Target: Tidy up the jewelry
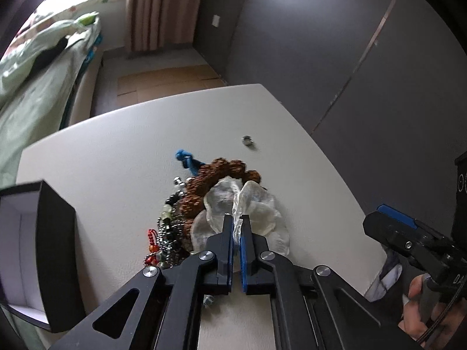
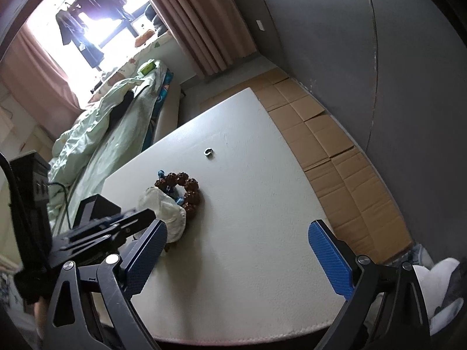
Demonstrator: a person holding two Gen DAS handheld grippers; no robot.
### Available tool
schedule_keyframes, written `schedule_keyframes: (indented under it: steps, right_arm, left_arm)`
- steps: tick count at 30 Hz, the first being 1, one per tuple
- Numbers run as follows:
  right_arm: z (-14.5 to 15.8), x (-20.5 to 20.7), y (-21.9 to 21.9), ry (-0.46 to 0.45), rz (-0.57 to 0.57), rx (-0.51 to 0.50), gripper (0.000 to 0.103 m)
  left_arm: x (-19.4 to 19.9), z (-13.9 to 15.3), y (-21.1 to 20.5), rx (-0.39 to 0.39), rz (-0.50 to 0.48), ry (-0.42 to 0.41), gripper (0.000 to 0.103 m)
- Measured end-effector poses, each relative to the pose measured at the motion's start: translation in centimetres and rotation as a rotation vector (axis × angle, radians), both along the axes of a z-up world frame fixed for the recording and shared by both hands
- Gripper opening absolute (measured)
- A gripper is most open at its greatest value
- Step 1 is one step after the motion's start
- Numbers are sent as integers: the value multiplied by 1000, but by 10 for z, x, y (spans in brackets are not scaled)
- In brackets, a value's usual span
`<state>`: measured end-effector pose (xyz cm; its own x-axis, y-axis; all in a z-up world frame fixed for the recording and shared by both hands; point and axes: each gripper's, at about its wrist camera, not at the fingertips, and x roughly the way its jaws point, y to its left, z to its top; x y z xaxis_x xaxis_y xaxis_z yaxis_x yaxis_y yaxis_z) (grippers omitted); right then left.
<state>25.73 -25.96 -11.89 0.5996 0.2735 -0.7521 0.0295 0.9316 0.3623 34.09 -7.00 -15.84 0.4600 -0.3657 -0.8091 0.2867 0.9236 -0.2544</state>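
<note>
left claw (image 1: 237, 221) pinches the clear bag (image 1: 248, 204); its fold runs toward twelve o'clock. right claw (image 2: 236, 250) gapes empty.

Each hand-held gripper (image 1: 237, 218) (image 2: 238, 250): black angular linkage arms, round silver pivot screws, blue textured finger pads (image 2: 329, 259).

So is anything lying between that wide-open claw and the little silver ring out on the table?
Nothing visible. The right claw hangs open over bare white table, and the ring sits alone farther out. The brown bead bracelet and the clear plastic bag, pinched by the left claw, lie off to one side.
</note>
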Motion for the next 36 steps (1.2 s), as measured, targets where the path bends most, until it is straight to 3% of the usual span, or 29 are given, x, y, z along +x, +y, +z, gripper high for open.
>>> schedule_keyframes:
  steps: [6,15,23,32,35,36]
  right_arm:
    - [-7,15,6,17,15,59,83]
    - [-5,36,29,30,68,102,53]
    - [-6,54,67,47,175,43,45]
    - [-16,72,101,90,254,-86,43]
    - [-23,79,115,117,285,-143,33]
    - [-25,80,118,123,293,-159,26]
  left_arm:
    - [-8,26,21,-68,47,-106,1]
    - [-16,42,50,-95,120,-156,1]
    - [-24,52,83,-107,193,-189,1]
    - [-35,63,120,-115,266,-224,1]
    - [-40,67,138,-114,303,-237,1]
    - [-42,68,144,-110,316,-241,1]
